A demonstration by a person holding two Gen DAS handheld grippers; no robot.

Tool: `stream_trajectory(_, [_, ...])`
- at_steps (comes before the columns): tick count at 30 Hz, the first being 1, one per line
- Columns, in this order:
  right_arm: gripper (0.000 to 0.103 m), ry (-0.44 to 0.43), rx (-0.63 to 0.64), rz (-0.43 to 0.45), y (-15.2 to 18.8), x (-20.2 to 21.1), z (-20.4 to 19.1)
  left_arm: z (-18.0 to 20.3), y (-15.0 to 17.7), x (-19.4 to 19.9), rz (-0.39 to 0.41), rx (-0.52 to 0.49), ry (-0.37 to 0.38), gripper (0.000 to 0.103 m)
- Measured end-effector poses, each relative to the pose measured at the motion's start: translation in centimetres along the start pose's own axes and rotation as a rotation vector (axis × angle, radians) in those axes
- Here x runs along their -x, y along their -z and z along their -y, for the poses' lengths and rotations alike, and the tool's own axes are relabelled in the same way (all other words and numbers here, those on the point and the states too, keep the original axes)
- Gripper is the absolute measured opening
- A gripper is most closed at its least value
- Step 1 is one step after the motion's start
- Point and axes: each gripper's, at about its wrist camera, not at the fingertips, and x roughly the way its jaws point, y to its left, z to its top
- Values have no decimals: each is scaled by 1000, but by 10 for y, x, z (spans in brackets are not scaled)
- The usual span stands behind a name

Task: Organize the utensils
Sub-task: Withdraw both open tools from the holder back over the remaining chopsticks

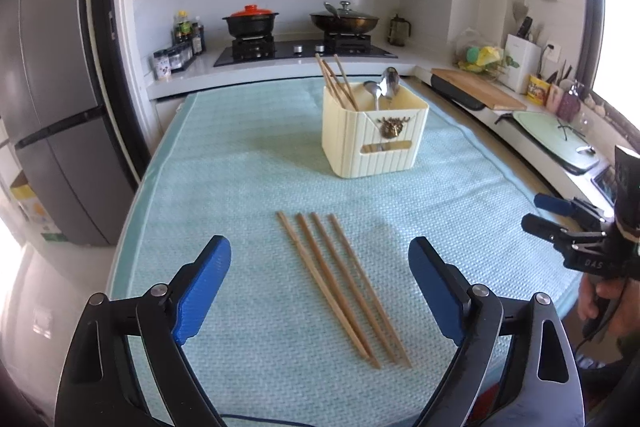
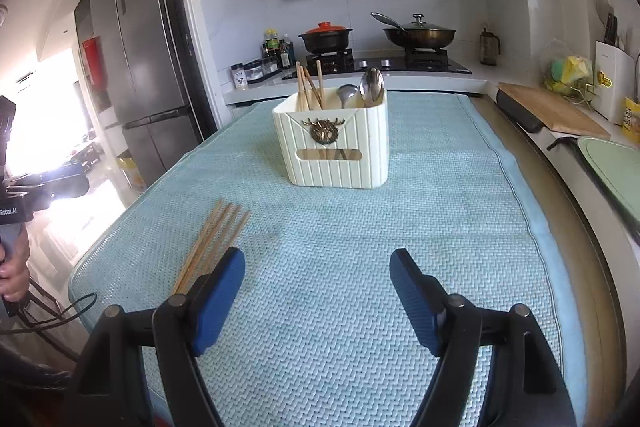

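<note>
Several wooden chopsticks (image 1: pixel 344 287) lie side by side on the light blue mat (image 1: pixel 248 179), between and just beyond the fingers of my open left gripper (image 1: pixel 320 255). A cream ribbed utensil holder (image 1: pixel 372 139) stands farther back, holding chopsticks (image 1: pixel 336 83) and metal spoons (image 1: pixel 384 87). My right gripper (image 2: pixel 318 267) is open and empty over bare mat (image 2: pixel 400 219); the loose chopsticks (image 2: pixel 212 247) lie to its left, partly behind its left finger. The holder (image 2: pixel 336 143) is straight ahead of it. The right gripper also shows at the right edge of the left wrist view (image 1: pixel 540 215).
A stove with a red-lidded pot (image 1: pixel 250 21) and a wok (image 1: pixel 344 19) is behind the table. A fridge (image 1: pixel 52 87) stands at the left. A cutting board (image 1: pixel 476 87) and counter clutter are at the right.
</note>
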Motion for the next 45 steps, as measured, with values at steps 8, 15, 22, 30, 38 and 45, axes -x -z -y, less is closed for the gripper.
stream_trajectory(8, [81,120,64,-28,8,-1,-23,1,13,-7,-11,53,8,92])
stream_trajectory(15, [83,132,115,-38,6,-6,-42,-6,17,-11,-7,93,-4,93])
stream_trajectory(22, [83,143,150,-31,5,-6,-51,-7,18,-12,-3,88,-13,94])
stream_trajectory(30, [88,144,173,-54,8,-12,-58,-9,23,-19,-19,101,-14,95])
stream_trajectory(38, [89,113,172,-93,10,-17,-62,-13,28,-23,-31,114,-17,95])
stream_trajectory(45, [89,98,190,-133,14,-23,-68,-21,35,-24,-37,135,-34,96])
